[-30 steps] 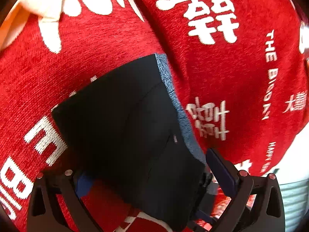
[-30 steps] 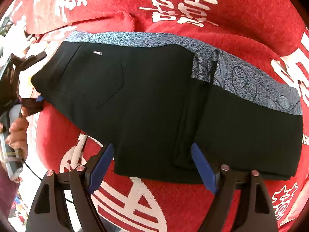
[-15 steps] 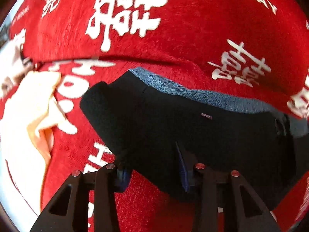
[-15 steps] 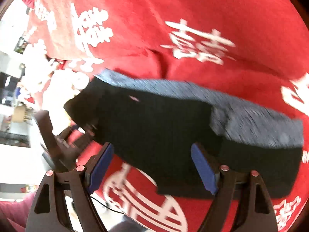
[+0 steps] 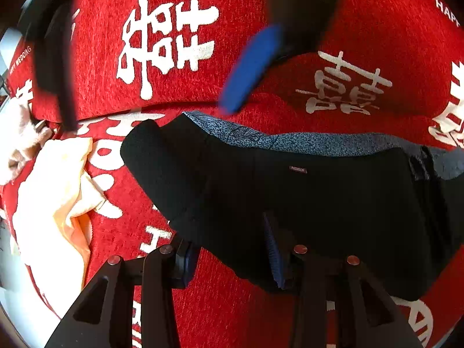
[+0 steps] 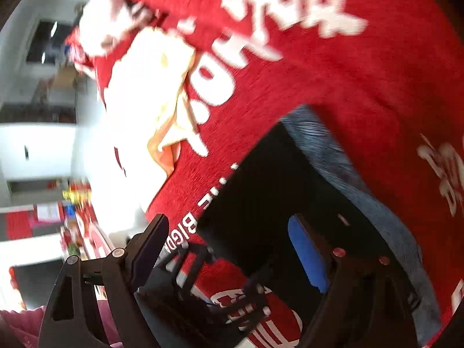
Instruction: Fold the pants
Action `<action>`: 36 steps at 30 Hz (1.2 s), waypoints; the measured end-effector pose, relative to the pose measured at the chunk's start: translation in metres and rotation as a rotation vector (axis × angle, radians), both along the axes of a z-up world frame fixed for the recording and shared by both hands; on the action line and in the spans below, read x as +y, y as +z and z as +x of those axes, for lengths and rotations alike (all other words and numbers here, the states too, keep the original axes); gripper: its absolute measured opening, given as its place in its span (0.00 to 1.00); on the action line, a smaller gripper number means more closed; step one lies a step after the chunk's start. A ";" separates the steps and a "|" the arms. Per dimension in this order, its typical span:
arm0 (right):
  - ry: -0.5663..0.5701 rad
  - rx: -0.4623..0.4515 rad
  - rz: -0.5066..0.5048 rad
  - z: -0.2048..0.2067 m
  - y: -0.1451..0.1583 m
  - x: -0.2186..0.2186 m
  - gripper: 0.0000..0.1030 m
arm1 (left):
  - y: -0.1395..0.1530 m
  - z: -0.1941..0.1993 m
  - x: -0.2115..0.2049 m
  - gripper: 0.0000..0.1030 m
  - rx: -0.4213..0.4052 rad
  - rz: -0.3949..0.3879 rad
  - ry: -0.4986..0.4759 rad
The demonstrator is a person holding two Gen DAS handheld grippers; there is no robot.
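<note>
Black pants (image 5: pixel 319 203) with a blue-grey patterned waistband (image 5: pixel 304 142) lie folded across a red blanket (image 5: pixel 377 29) with white characters. My left gripper (image 5: pixel 229 246) is shut on their near edge, close to the left end. The right gripper's blue pad (image 5: pixel 249 66) hangs blurred above the waistband. In the right wrist view my right gripper (image 6: pixel 229 237) is above the pants' end (image 6: pixel 275 179). Its jaws are opening and stand wide, with no pad touching cloth. The left gripper (image 6: pixel 200 269) shows dark beneath it.
A cream and peach cloth (image 5: pixel 58 197) lies crumpled on the blanket left of the pants, also seen as the cream cloth (image 6: pixel 150 92). White furniture and room clutter (image 6: pixel 37 150) lie beyond the blanket's left edge. A pink sleeve (image 6: pixel 17 324) shows at the lower left.
My left gripper shut on the pants' edge and rolled, then held still. My right gripper swung left along the pants to the end that the left one holds.
</note>
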State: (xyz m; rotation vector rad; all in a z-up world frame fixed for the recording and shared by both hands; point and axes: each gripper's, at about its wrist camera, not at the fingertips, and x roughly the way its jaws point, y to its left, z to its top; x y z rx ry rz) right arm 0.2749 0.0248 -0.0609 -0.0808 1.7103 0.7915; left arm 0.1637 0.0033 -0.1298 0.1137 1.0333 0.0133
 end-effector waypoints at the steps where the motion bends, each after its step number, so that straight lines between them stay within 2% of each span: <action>1: 0.037 0.027 -0.021 0.000 -0.010 0.014 0.85 | 0.000 -0.001 0.000 0.41 0.002 0.002 0.001; 6: 0.128 0.069 -0.164 0.001 -0.049 0.041 0.84 | -0.003 -0.001 0.002 0.41 0.012 -0.005 0.022; 7: 0.130 0.067 -0.187 0.001 -0.054 0.041 0.74 | -0.004 0.000 0.000 0.41 0.015 0.002 0.020; 8: 0.119 0.064 -0.198 0.002 -0.059 0.038 0.53 | -0.005 0.001 0.000 0.41 0.023 0.004 0.017; 9: 0.094 0.078 -0.172 0.003 -0.061 0.033 0.42 | -0.007 0.001 -0.001 0.41 0.033 0.011 0.017; 10: 0.075 0.082 -0.159 0.003 -0.061 0.028 0.25 | -0.007 0.002 -0.002 0.41 0.036 0.009 0.014; 11: 0.059 0.073 -0.136 0.003 -0.057 0.021 0.17 | -0.006 0.001 -0.003 0.41 0.030 0.009 0.008; 13: 0.028 0.044 -0.076 0.001 -0.044 0.008 0.13 | 0.001 0.001 -0.011 0.41 0.008 0.028 -0.015; 16: -0.054 0.031 0.018 -0.001 -0.025 -0.019 0.13 | 0.017 0.002 -0.021 0.41 -0.018 0.031 -0.036; 19: -0.149 0.033 0.126 -0.001 -0.006 -0.051 0.13 | 0.043 0.001 -0.031 0.41 -0.054 0.003 -0.048; 24: -0.293 -0.010 0.321 -0.015 0.035 -0.127 0.13 | 0.091 -0.002 -0.066 0.41 -0.117 -0.048 -0.106; 27: -0.389 -0.048 0.417 -0.033 0.059 -0.184 0.13 | 0.114 -0.006 -0.099 0.41 -0.146 -0.070 -0.171; 30: -0.465 -0.097 0.471 -0.050 0.078 -0.238 0.13 | 0.130 -0.012 -0.144 0.41 -0.156 -0.099 -0.253; 36: -0.622 -0.178 0.533 -0.089 0.094 -0.358 0.14 | 0.134 -0.027 -0.241 0.41 -0.148 -0.098 -0.429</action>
